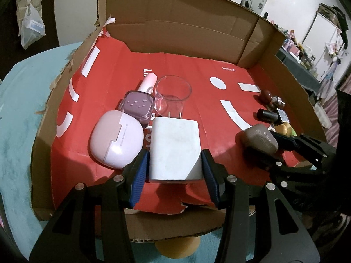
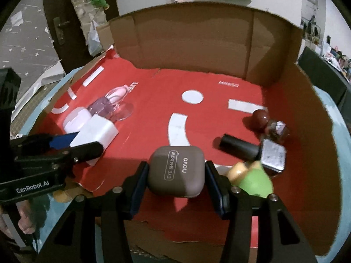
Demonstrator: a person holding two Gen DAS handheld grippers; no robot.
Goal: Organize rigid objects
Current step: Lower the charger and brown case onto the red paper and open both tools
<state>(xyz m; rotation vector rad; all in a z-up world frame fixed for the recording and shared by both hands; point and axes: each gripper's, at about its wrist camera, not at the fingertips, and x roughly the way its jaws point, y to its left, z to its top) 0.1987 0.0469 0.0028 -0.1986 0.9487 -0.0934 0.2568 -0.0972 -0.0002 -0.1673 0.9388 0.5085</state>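
My left gripper (image 1: pixel 175 153) is shut on a white wall charger (image 1: pixel 175 146), prongs pointing away, low over the red floor of the cardboard box (image 1: pixel 179 32). Beside it lie a pale pink earbud case (image 1: pixel 116 138), a purple square bottle (image 1: pixel 137 106), a pink tube (image 1: pixel 148 82) and a clear glass cup (image 1: pixel 173 93). My right gripper (image 2: pixel 176 174) is shut on a taupe "EYE SHADOW novo" compact (image 2: pixel 176 171); it also shows in the left wrist view (image 1: pixel 258 139). The charger (image 2: pixel 96 132) and left gripper (image 2: pixel 72 142) show at left in the right wrist view.
At the box's right side lie a black-capped square bottle (image 2: pixel 258 152), a red-brown round piece (image 2: pixel 258 118), a small dark bottle (image 2: pixel 277 130) and a green and yellow toy (image 2: pixel 252 179). The box's tall cardboard back wall (image 2: pixel 197 43) stands behind. The box rests on a teal surface (image 1: pixel 19 109).
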